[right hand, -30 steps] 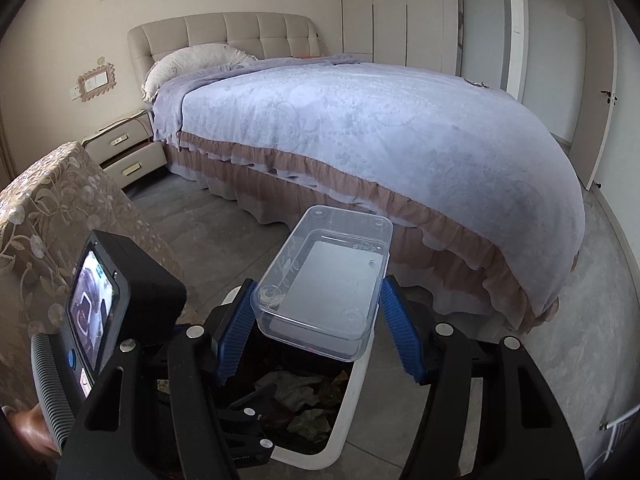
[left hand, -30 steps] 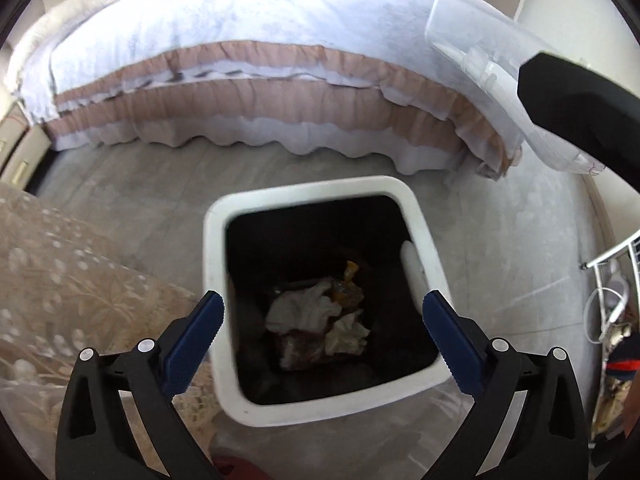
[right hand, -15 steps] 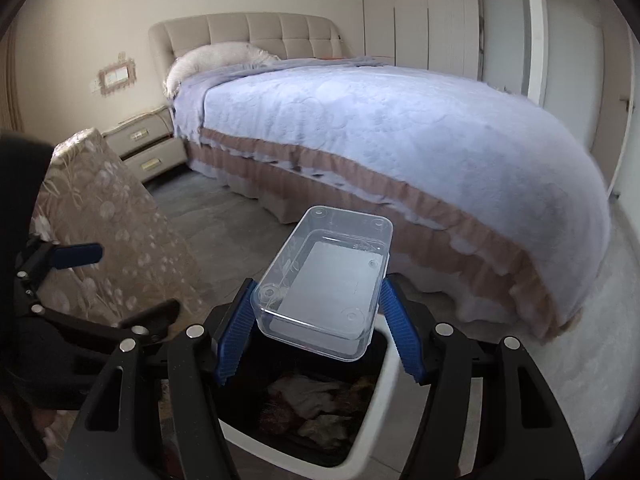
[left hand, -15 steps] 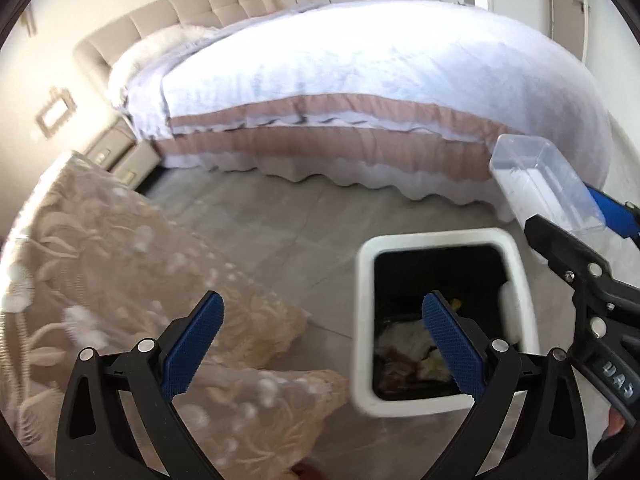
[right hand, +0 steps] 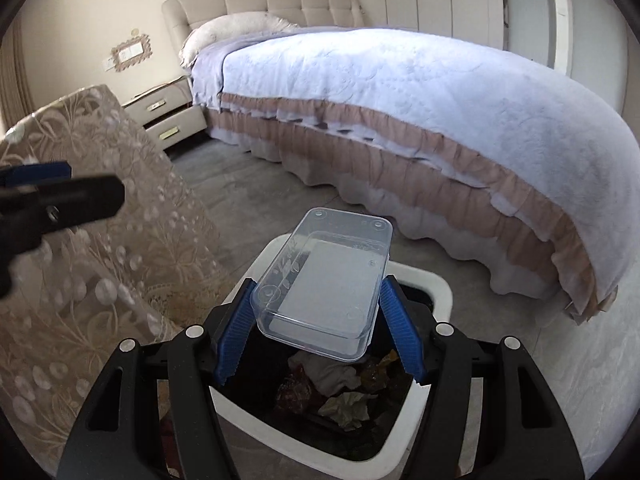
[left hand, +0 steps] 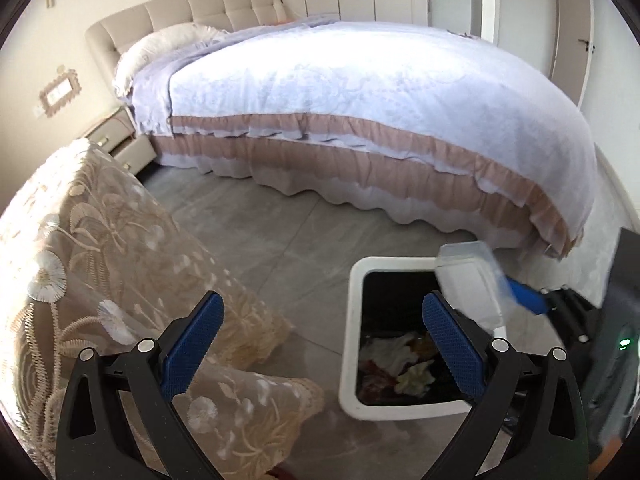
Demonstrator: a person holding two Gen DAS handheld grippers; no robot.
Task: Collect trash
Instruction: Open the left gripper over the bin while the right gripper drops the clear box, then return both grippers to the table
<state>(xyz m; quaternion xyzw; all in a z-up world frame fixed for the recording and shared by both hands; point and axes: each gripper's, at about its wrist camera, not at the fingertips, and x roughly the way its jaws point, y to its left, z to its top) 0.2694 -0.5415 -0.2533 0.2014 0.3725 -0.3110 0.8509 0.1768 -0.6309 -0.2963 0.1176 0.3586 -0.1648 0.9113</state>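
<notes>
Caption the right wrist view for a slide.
Right tongs grip a clear plastic container above the white trash bin, beside the bed.

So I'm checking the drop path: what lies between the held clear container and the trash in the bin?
Nothing: in the right wrist view the clear container, clamped in the right gripper, hangs over the white bin, with only open space above the crumpled trash.

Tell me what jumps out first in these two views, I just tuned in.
The clear plastic tub stands out first, clamped between the right gripper's blue pads and held over the white bin, which has crumpled trash at the bottom. Behind it, the big bed with its pale quilt fills the room. The left gripper is open and empty, above the lace-covered table beside the bin.
</notes>
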